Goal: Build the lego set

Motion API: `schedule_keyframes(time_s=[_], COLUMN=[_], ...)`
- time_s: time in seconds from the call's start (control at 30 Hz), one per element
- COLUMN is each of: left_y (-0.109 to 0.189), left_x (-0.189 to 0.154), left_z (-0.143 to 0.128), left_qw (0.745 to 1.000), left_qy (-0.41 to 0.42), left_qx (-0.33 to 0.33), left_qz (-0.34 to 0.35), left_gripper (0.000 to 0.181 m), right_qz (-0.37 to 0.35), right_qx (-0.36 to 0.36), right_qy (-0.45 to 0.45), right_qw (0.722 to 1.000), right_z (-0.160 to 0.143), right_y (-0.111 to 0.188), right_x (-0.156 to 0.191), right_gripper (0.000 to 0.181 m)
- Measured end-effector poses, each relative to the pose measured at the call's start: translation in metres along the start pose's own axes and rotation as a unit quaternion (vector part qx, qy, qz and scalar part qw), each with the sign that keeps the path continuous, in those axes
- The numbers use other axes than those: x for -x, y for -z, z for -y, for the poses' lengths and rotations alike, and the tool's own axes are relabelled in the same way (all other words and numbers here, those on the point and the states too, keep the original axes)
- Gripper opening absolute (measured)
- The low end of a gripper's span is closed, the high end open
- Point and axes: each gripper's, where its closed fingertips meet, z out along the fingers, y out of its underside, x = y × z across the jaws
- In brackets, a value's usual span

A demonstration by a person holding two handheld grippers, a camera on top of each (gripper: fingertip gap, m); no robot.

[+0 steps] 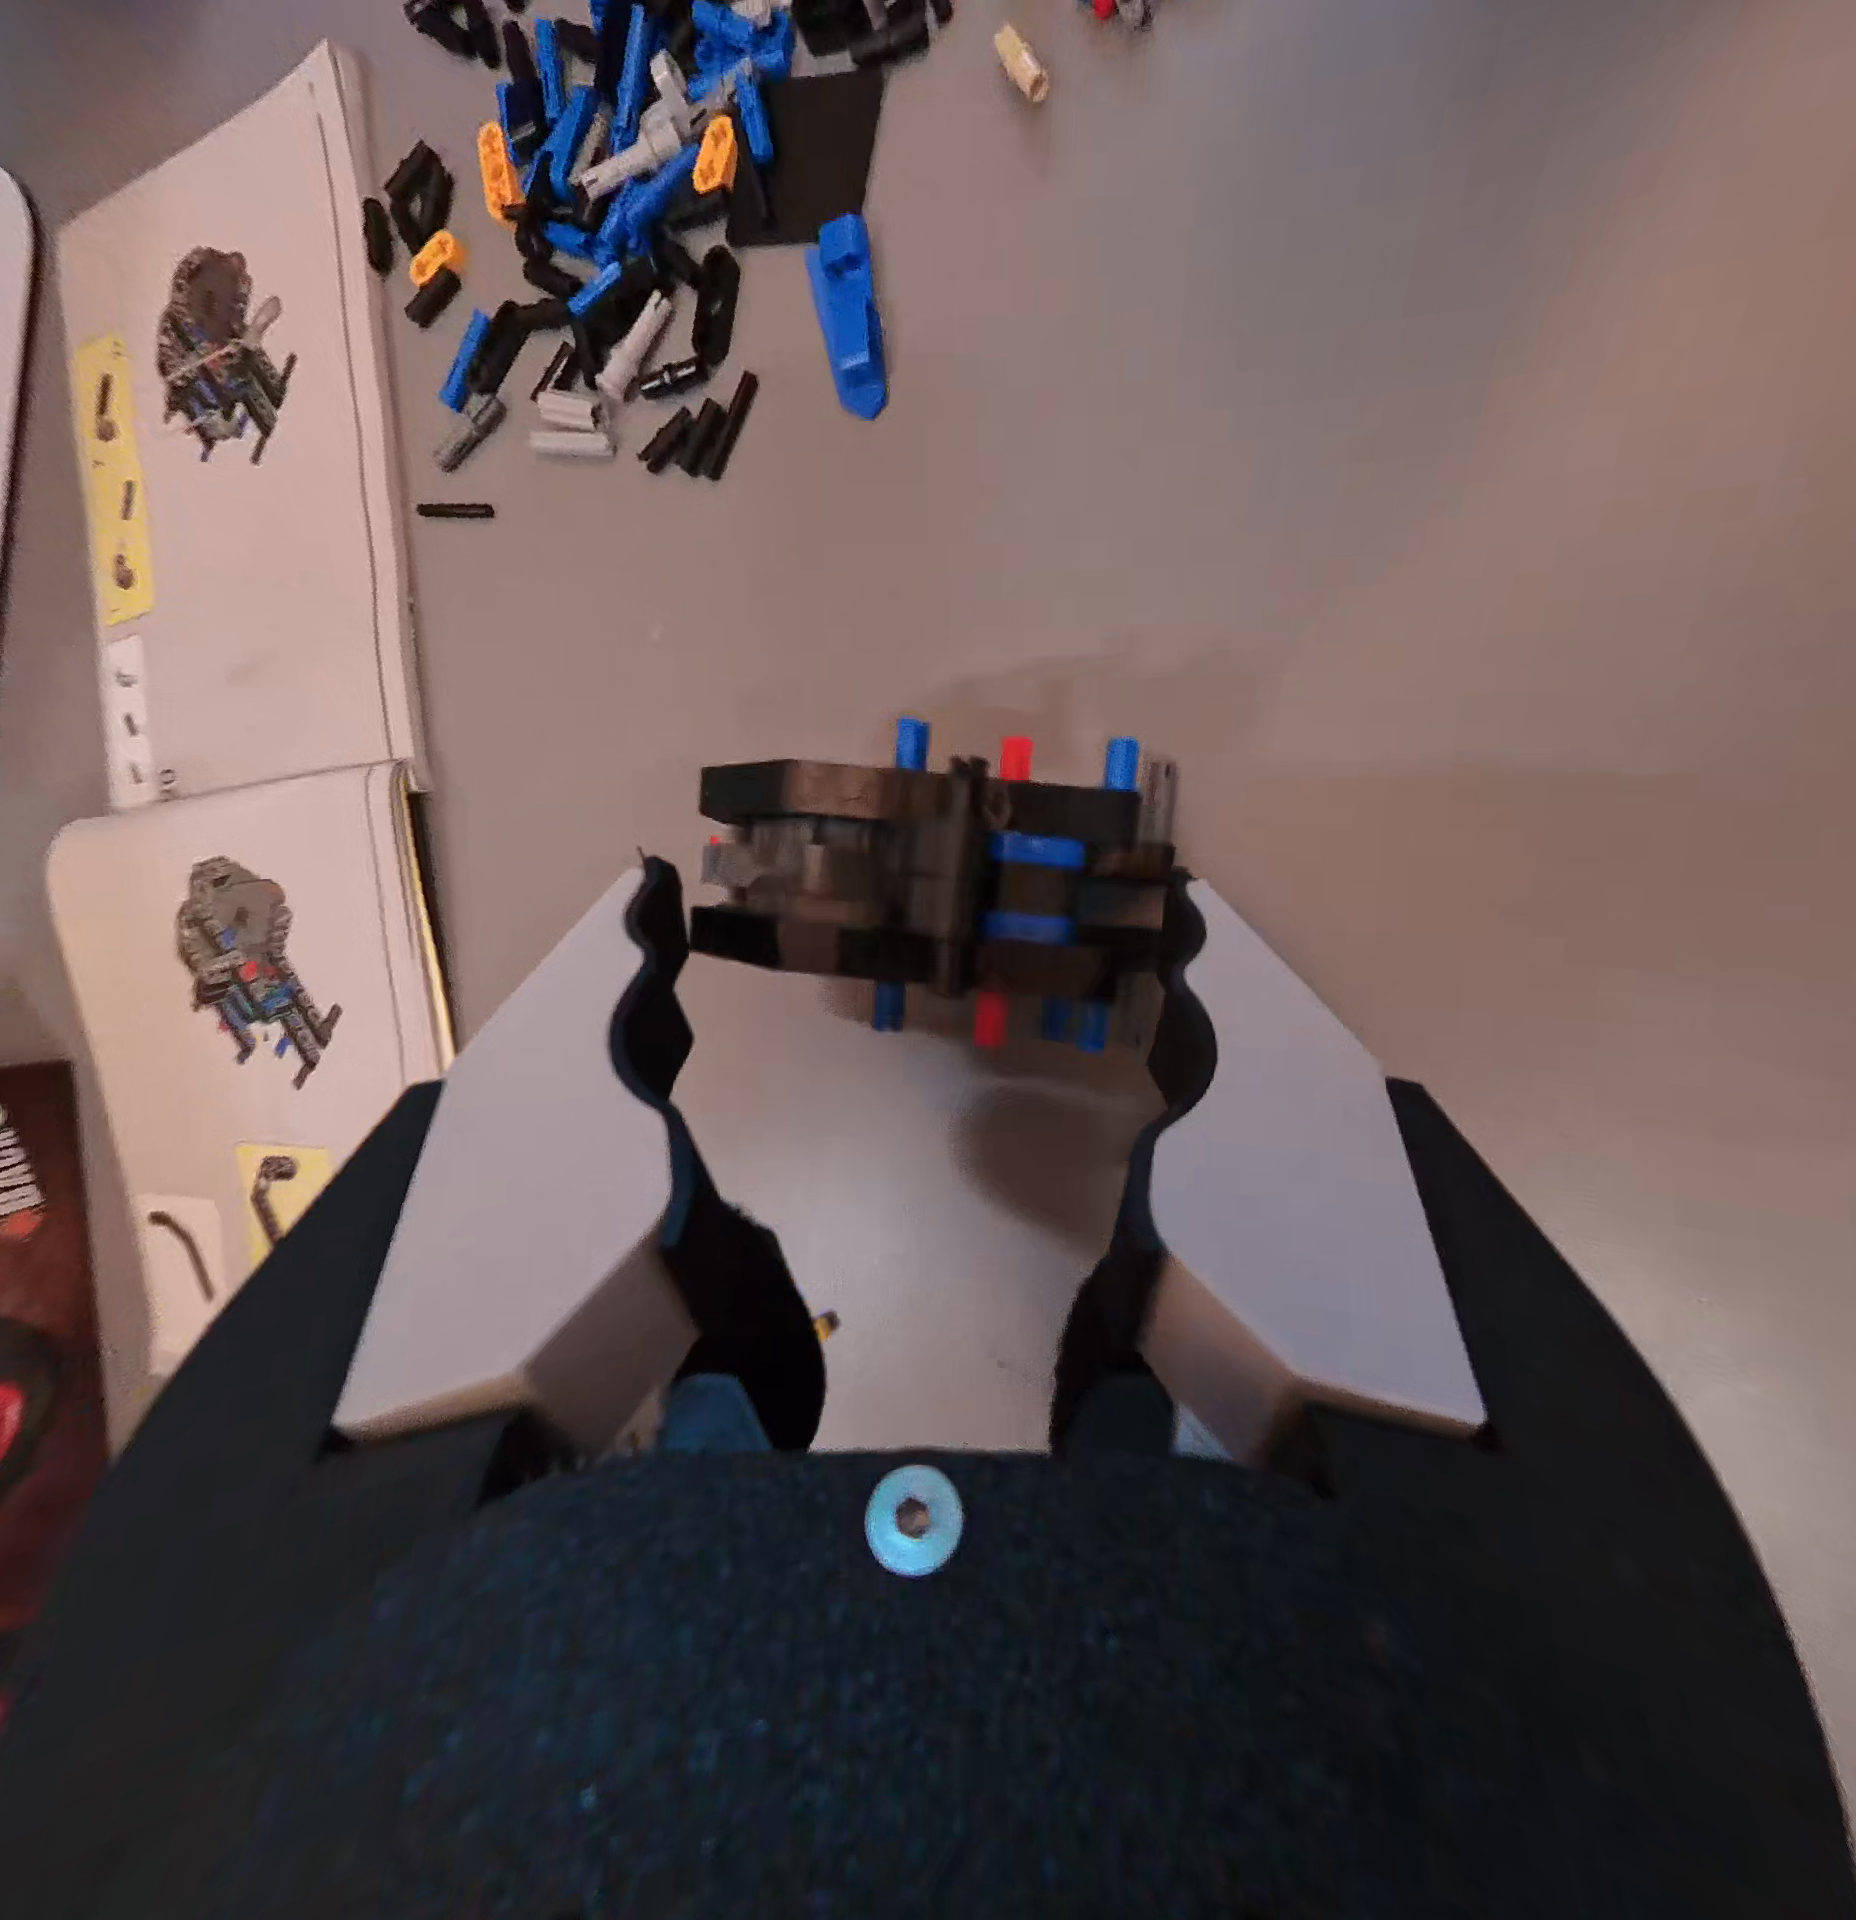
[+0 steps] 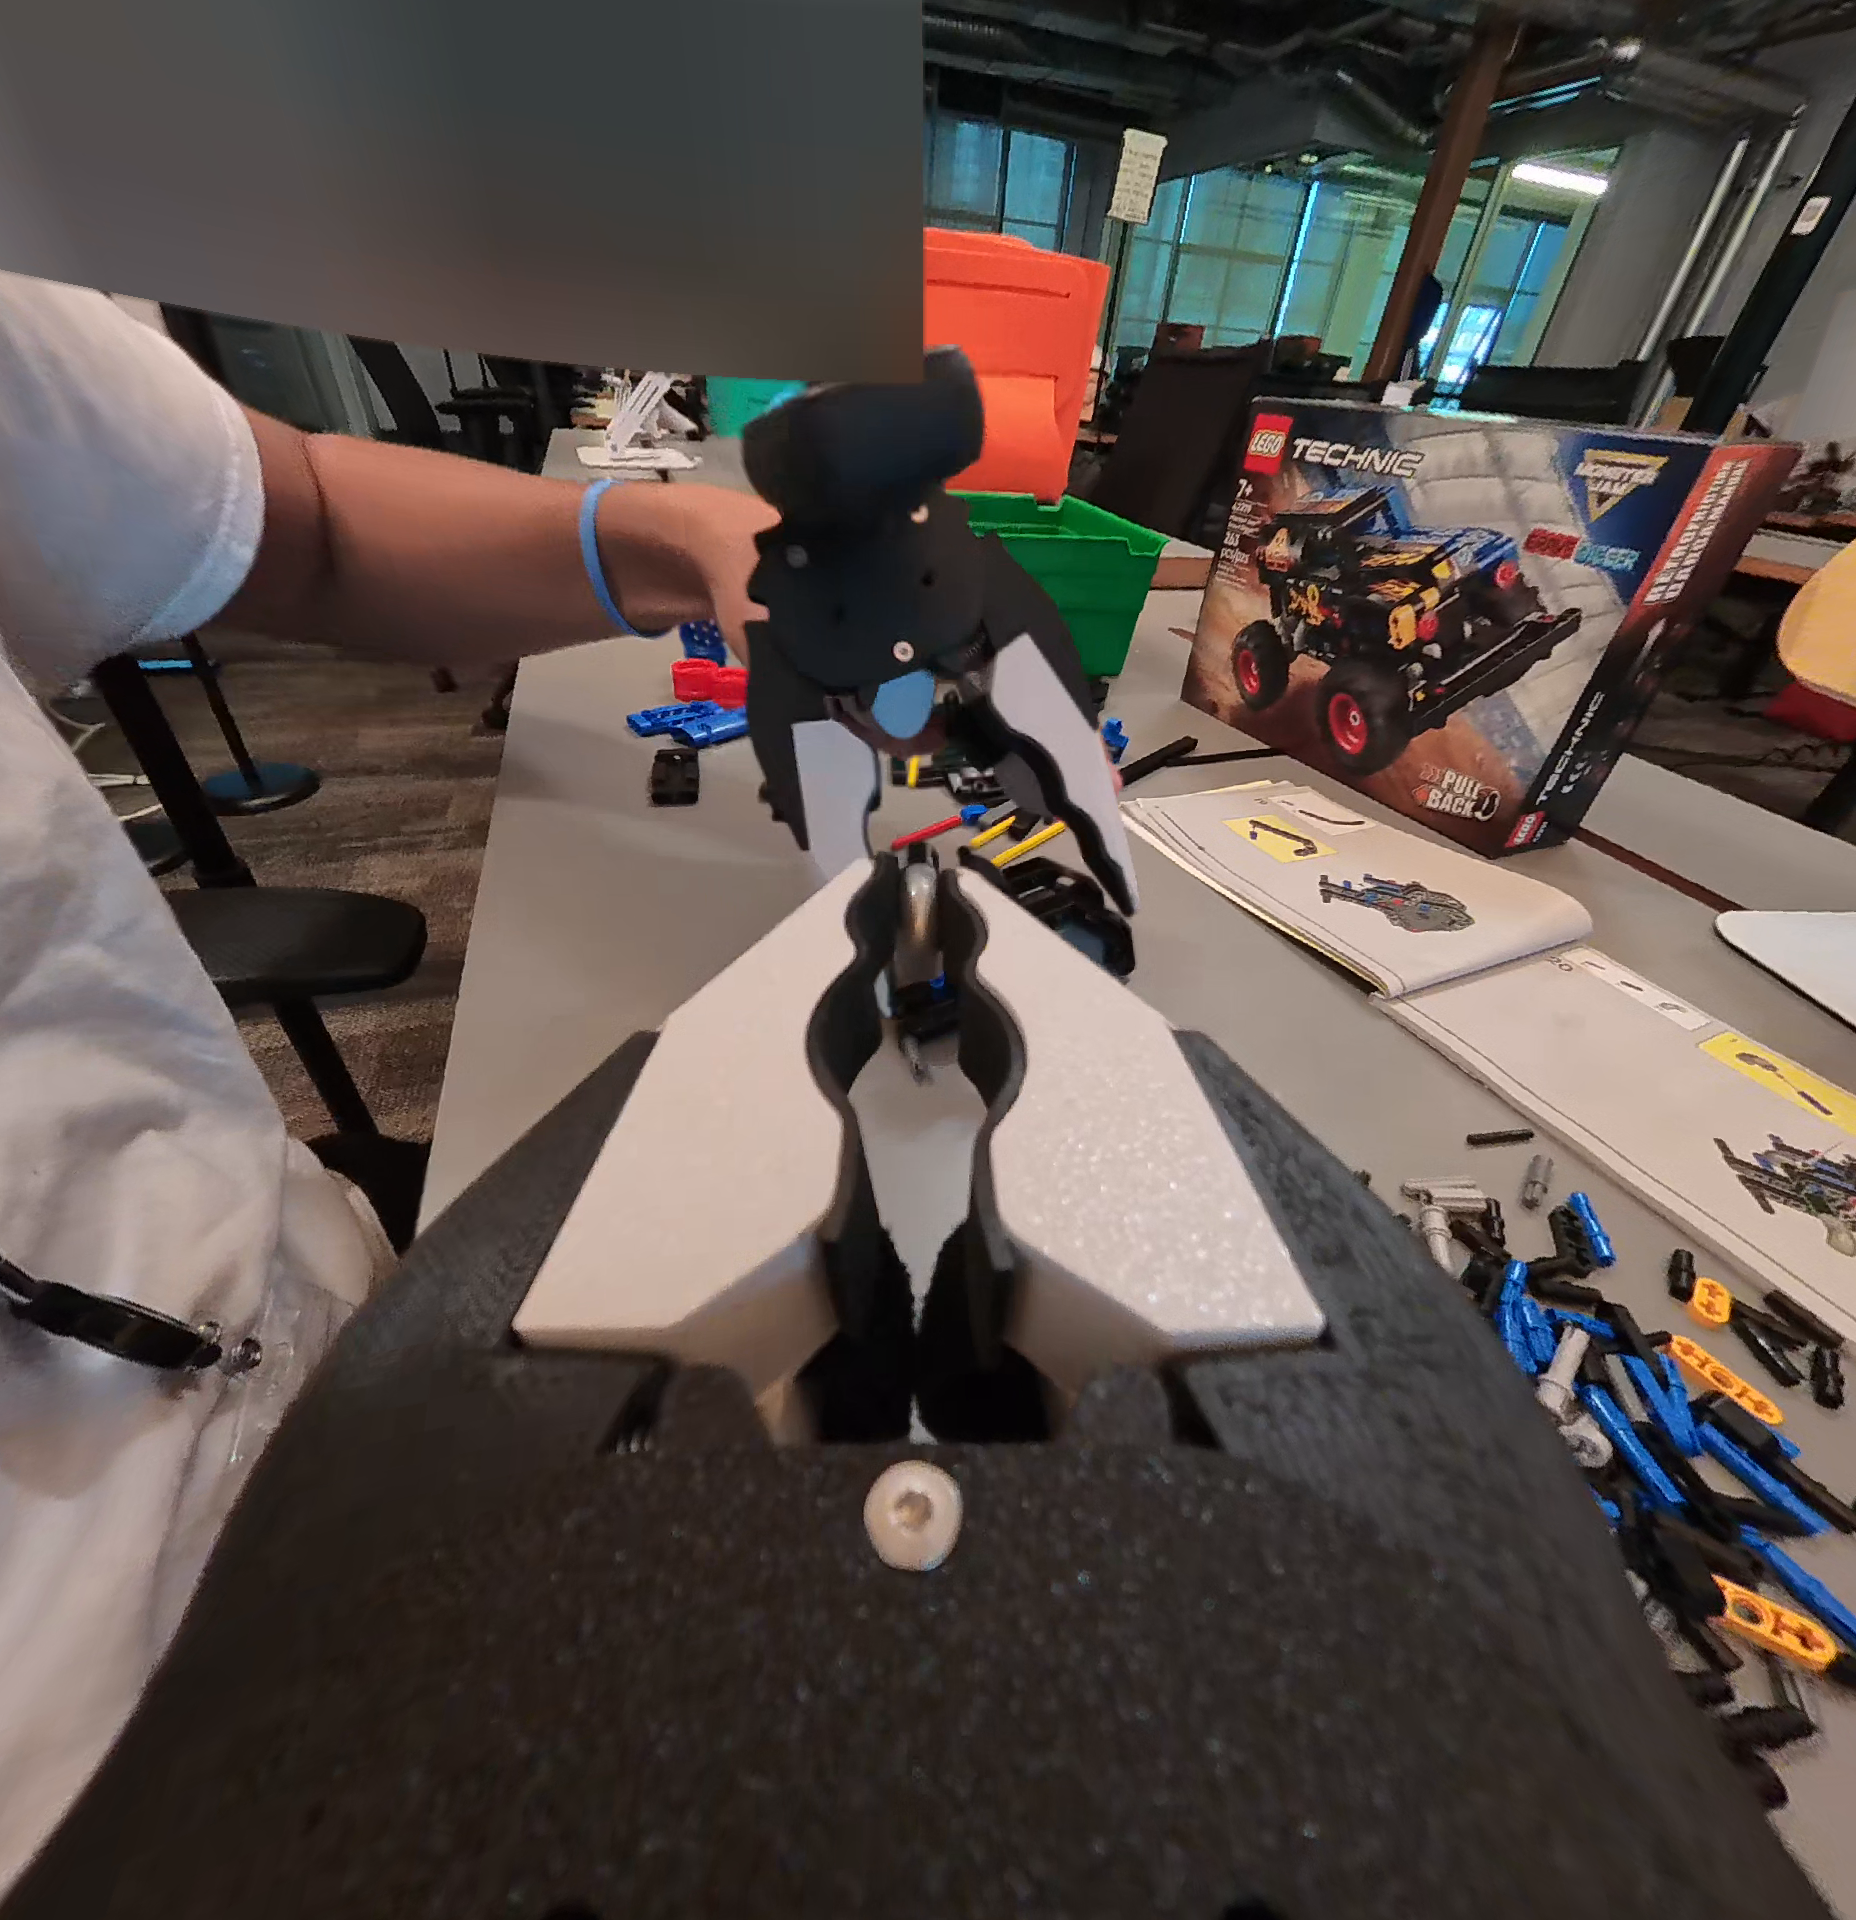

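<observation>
Your left gripper (image 1: pixel 919 914) hangs over the grey table (image 1: pixel 1423 520) with its fingers spread wide, the half-built model (image 1: pixel 939 883) lying on the table just past the fingertips. The model is a black block with blue and red pins sticking out of both long sides; whether the right fingertip touches its end cannot be told.

Your right gripper (image 2: pixel 916 883), fingers nearly together, pinches a small grey and black piece (image 2: pixel 919 935) at the tips. From that side the left gripper (image 2: pixel 965 842) shows just beyond it, pointing down at the table.

A pile of loose blue, black, grey and orange parts (image 1: pixel 612 208) lies well beyond the model, with the open instruction booklet (image 1: pixel 249 499) to the pile's left. The set's box (image 2: pixel 1464 623) stands upright beyond the booklet (image 2: pixel 1360 894), and a green bin (image 2: pixel 1080 561) sits left of the box.
</observation>
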Motion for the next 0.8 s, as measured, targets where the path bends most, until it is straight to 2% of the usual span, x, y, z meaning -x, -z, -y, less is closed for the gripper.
schedule_keyframes(time_s=[0.2, 0.33, 0.43, 0.53, 0.6, 0.7, 0.8], left_y=[-0.009, -0.011, -0.013, -0.009, 0.003, 0.029, 0.038], left_x=[0.010, 0.009, 0.012, 0.012, 0.015, 0.016, 0.013], left_z=[-0.001, 0.001, 0.006, 0.016, 0.032, 0.053, 0.058], left_qw=[0.999, 0.997, 0.998, 0.999, 0.995, 0.968, 0.943], left_qy=[0.001, -0.020, -0.039, -0.021, 0.020, 0.090, 0.119], left_qx=[0.035, 0.058, 0.048, -0.012, -0.096, -0.226, -0.302], left_qz=[-0.028, -0.040, -0.030, -0.026, -0.025, -0.061, -0.079], left_gripper=[0.083, 0.083, 0.082, 0.082, 0.082, 0.082, 0.082], right_qz=[0.012, 0.004, -0.007, -0.028, -0.029, -0.006, 0.038], right_qx=[-0.017, -0.005, 0.014, 0.034, 0.047, 0.083, 0.137], right_qy=[-0.018, -0.018, -0.030, -0.028, -0.016, 0.009, 0.055], right_qw=[1.000, 1.000, 0.999, 0.999, 0.998, 0.996, 0.988], right_z=[0.006, 0.001, -0.007, -0.014, -0.016, -0.016, -0.010], right_y=[0.004, 0.003, 0.001, 0.000, -0.002, -0.014, -0.029], right_x=[0.002, 0.000, -0.006, -0.015, -0.017, -0.017, -0.019], right_gripper=[0.007, 0.007, 0.007, 0.007, 0.007, 0.007, 0.007])
